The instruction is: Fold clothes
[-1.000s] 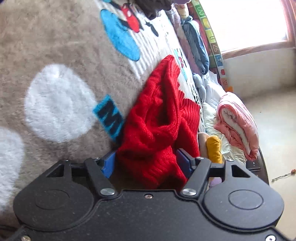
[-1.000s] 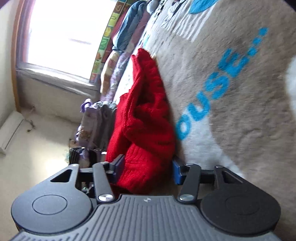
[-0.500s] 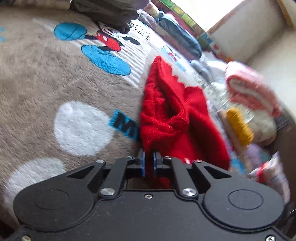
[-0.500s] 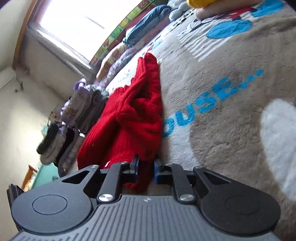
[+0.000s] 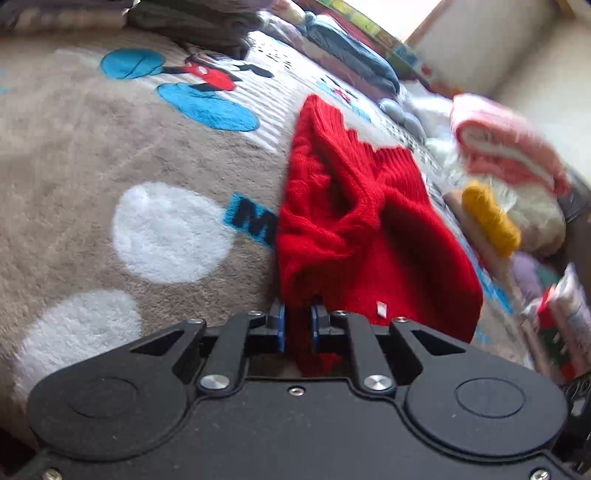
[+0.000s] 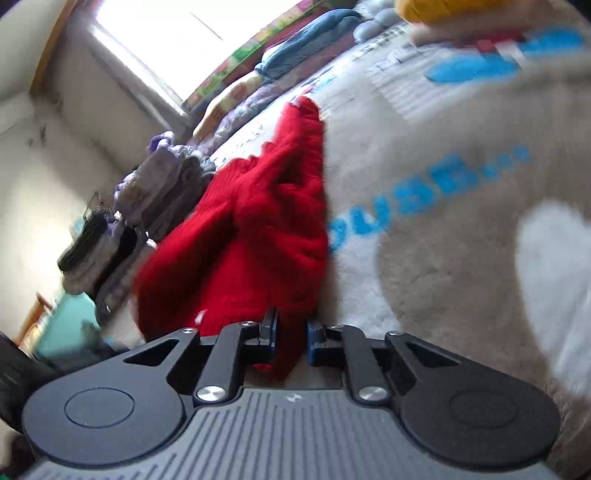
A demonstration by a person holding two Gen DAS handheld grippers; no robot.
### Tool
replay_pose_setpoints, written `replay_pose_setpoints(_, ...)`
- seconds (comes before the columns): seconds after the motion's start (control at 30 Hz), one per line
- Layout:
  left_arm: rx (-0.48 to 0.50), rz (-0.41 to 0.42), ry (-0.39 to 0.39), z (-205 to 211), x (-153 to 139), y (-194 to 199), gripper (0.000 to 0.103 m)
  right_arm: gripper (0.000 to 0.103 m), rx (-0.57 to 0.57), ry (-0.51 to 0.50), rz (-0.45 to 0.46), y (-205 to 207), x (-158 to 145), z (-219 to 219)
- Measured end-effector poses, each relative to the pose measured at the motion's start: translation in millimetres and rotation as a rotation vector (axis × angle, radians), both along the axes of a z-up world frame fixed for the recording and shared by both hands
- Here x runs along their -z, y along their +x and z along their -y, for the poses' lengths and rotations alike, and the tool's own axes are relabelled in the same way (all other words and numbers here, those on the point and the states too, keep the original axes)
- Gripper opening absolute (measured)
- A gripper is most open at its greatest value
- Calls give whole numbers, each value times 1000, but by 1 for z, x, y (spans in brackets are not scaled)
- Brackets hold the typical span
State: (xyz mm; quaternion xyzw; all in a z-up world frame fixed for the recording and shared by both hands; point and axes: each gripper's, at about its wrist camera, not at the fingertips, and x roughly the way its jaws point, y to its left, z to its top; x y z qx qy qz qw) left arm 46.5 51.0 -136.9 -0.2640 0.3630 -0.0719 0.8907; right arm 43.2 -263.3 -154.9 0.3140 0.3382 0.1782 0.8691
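Left gripper [image 5: 297, 325] and right gripper [image 6: 290, 334] clamp red sweater [image 5: 354, 229].

Chunky red knit sweater [image 5: 354, 221] on a fuzzy plush blanket [image 5: 92, 147].

Sweater [image 5: 354, 229] on blanket [image 5: 110, 155]; folded pile [image 5: 506, 155] right of it

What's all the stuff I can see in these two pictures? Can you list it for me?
red knitted sweater: one, red, bunched on the blanket, near edge pinched by both grippers
plush cartoon-print blanket: one, taupe with white spots and blue lettering, under the sweater
rolled pink blanket: one, pink, at the bed's far edge
mustard-yellow knit item: one, yellow, beside the pink roll
window: one, bright, behind the bed
left gripper: one, black, blue fingers shut on the sweater
right gripper: one, black, blue fingers shut on the sweater
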Motion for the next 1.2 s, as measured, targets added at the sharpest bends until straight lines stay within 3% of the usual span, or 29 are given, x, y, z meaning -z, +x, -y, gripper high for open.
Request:
replay_pose_setpoints(0.07,3,6,0,-2,-7,-1,11,16,-6,-19,4,-1,-6,-1)
replay_pose_setpoints(0.13,3,-15,6,-4,-3,-2,19,17,-7,-25,-2,-4,-8,1)
replay_pose_setpoints(0.23,1,-28,-12,-11,-8,-5,25,26,4,-41,15,-7,-14,4)
replay_pose_setpoints(0.33,-23,40,33,-13,-29,-14,32,48,10,-69,53,-10,-21,7)
replay_pose_setpoints(0.37,-37,61,13,-17,-33,-15,34,55,7,-78,70,-12,-23,9)
replay_pose_setpoints(0.43,-57,99,-23,-24,-40,-15,41,55,0,-95,102,-14,-25,12)
replay_pose_setpoints(0.5,-60,120,-11,-26,-47,-9,41,55,-24,-126,110,-8,-23,7)
replay_pose_setpoints(0.63,-23,120,-21,-27,-53,10,42,61,-49,-186,114,4,-20,-5)
replay_pose_setpoints(0.73,32,122,23,-21,-61,34,44,80,-91,-199,131,9,-15,-12)
replay_pose_setpoints(0.87,92,98,84,-11,-68,76,45,103,-170,-337,193,7,-12,-38)
replay_pose_setpoints(0.97,121,66,96,-6,-67,114,45,103,-171,-416,221,5,-9,-52)
replay_pose_setpoints(1.0,124,55,100,-5,-66,126,45,103,-168,-421,226,5,-9,-54)
replay_pose_setpoints(1.2,124,9,75,-5,-57,186,45,103,-121,-212,190,12,-11,-30)
